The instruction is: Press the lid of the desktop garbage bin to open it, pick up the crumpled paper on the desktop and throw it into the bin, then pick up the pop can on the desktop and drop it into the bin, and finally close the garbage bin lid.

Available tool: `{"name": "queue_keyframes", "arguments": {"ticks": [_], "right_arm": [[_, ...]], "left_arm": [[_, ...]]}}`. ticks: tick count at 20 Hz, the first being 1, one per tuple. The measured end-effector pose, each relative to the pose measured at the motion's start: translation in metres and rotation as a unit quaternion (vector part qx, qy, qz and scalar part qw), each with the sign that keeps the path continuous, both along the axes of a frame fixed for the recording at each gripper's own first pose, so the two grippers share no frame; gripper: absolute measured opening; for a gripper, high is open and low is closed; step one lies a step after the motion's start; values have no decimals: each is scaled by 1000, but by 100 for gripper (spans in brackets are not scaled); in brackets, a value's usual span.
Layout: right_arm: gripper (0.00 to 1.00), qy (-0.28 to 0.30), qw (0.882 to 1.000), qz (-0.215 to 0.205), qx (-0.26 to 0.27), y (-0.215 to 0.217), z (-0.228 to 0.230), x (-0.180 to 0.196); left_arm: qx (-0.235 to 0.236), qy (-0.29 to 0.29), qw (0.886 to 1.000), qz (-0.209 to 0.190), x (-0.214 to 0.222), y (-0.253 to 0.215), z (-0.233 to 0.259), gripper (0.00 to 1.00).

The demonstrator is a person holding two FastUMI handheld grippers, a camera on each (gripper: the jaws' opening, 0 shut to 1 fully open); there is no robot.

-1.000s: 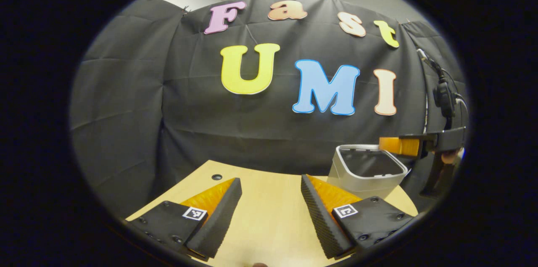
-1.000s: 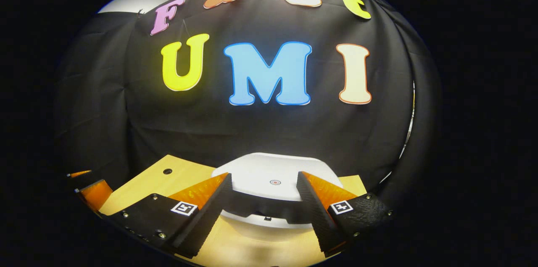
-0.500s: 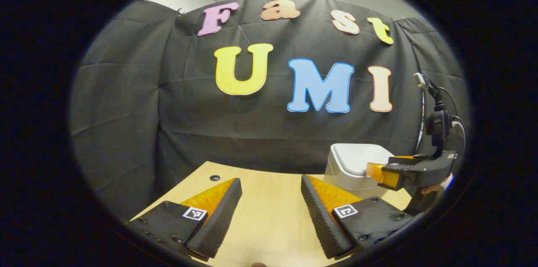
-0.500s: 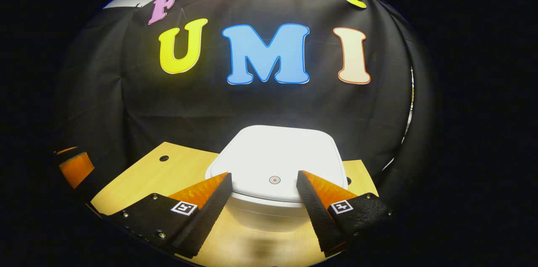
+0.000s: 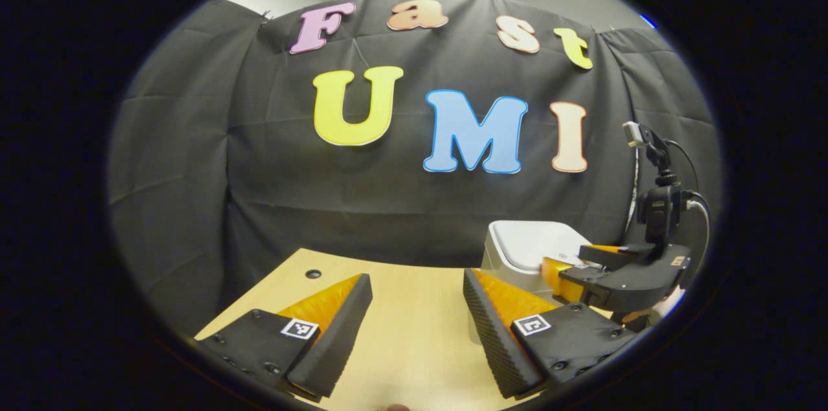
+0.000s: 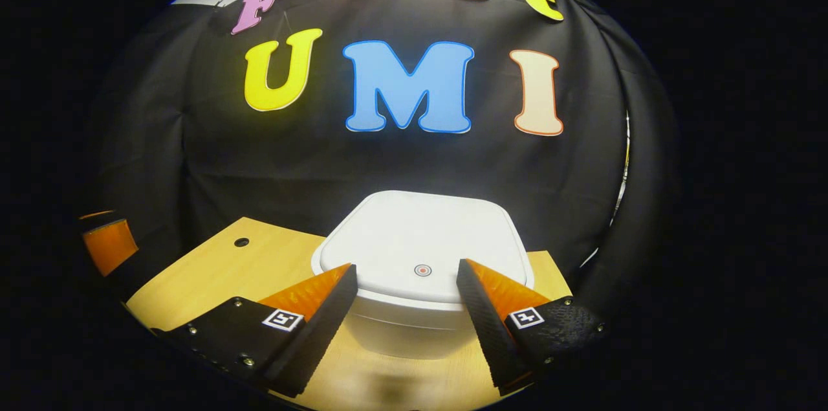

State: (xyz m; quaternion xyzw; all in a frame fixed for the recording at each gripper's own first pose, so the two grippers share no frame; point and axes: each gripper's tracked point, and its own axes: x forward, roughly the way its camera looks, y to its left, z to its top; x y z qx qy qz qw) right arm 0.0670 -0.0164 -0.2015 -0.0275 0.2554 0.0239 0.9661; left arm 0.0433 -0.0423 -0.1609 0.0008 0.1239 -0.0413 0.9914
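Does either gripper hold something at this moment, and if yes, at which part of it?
Nothing is held. Left gripper and right gripper are both open and empty, the right one facing the bin's closed lid.

The bin (image 6: 414, 327) at lower centre of the right gripper view is white, its lid (image 6: 420, 243) white with a small red ring mark near the front edge. The worktop (image 6: 213, 275) is pale yellow wood grain with a dark round hole (image 6: 241, 242). The wall (image 5: 181, 158) is black cloth.
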Motion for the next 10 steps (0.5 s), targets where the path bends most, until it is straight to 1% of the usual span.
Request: {"name": "queue_keyframes", "arguments": {"ticks": [8,10], "right_arm": [[100,-8,1000,-12,14,1,-3,-1],[100,-10,1000,-15,1,1,-2,-2]], "left_arm": [[-3,5,1000,-24,6,-17,-5,96],[-3,0,1000,-26,8,-19,-3,96]]}}
